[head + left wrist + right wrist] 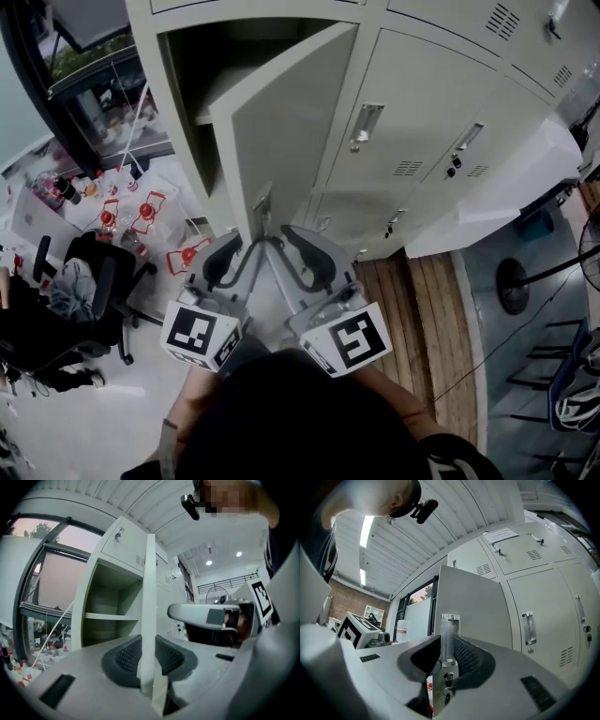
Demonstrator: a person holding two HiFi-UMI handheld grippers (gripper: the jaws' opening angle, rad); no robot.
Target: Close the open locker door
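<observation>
Locker door (281,122) stands half open on a grey locker bank (422,122). At left, an office chair (94,281) sits on pale floor (84,422). The left gripper (242,248) has its fingers pinching the door's edge, and the right gripper (289,246) has its fingers pinching the handle (449,634). Wooden floorboards (422,309) lie at right.

The locker door (281,131) stands swung out from the open compartment (202,56), which lies to its left and holds a shelf (110,616). The left gripper (246,247) sits at the door's free edge, with its fingers (126,656) on either side of it. Just beside it, the right gripper (278,244) has the door's handle (449,637) between its fingers. Closed lockers (422,122) follow to the right. An office chair (89,281) stands on the floor, well to the left.
</observation>
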